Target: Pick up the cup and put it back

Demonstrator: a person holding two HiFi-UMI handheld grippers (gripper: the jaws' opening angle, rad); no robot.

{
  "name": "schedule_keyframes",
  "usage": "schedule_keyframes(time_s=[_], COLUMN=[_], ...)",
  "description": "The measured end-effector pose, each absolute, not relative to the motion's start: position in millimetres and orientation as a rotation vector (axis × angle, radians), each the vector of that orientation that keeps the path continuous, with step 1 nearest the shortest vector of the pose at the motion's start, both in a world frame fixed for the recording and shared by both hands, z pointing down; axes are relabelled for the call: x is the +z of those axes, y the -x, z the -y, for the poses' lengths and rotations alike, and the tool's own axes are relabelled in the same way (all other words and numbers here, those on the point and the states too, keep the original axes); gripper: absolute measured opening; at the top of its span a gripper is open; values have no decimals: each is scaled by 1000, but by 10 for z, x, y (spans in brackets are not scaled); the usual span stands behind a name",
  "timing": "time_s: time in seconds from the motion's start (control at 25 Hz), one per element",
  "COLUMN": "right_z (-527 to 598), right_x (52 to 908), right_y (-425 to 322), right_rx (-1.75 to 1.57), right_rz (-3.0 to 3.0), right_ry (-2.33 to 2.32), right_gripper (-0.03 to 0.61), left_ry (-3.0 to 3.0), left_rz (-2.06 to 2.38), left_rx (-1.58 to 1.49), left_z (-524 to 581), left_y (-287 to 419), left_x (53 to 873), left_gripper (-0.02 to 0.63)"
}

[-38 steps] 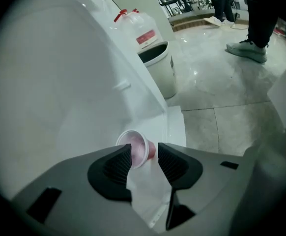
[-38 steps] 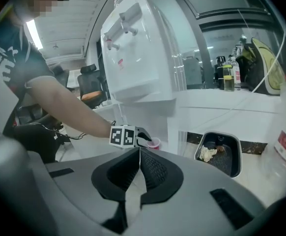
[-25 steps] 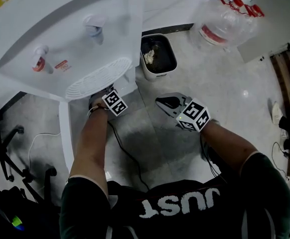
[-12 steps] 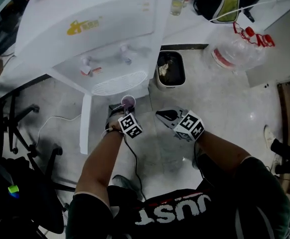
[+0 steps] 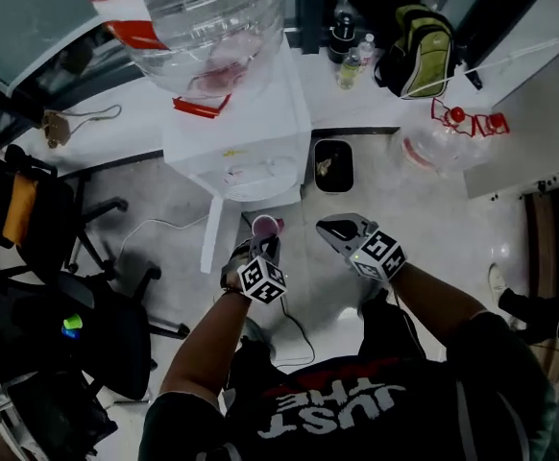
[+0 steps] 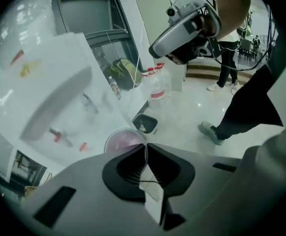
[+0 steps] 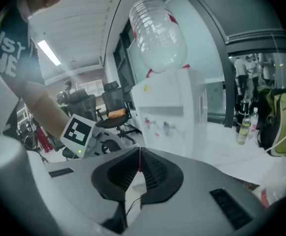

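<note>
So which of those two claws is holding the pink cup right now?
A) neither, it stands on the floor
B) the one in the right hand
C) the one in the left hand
C: the left gripper has its jaws pinched on the rim of the cup, while the right gripper is shut on nothing.

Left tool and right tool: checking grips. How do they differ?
The left tool is shut on the pink cup; the right tool is shut on nothing. The left tool aims down at the floor; the right tool aims more level, at the water dispenser. Each carries a marker cube.
</note>
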State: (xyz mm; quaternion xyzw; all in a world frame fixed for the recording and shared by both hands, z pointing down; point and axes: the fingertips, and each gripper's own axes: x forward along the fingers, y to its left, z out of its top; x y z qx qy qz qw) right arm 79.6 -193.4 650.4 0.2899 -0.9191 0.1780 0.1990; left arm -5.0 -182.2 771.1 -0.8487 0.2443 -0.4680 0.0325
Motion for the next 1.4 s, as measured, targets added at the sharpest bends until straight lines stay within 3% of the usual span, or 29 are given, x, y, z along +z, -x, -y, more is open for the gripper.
schedule_keyframes(time_s=[0.48,0.84,1.4], right_z=[1456,1209,1044], right_x=[3586,2278,1712], right_y=[-710,-487,-334], right_rx=[276,64,-37], right_rz=[2764,2899,2972], right_ry=[-760,-708,-694], right_gripper=[34,35,34], left_ry=[2676,2584,2552], left_rz=[-969,-1023,-1000], left_rx=[-1107,-674,-481], left_z=[1341,1018,674], left_y=[312,595,665], left_x=[4344,2234,1613], left_gripper=[28,28,27])
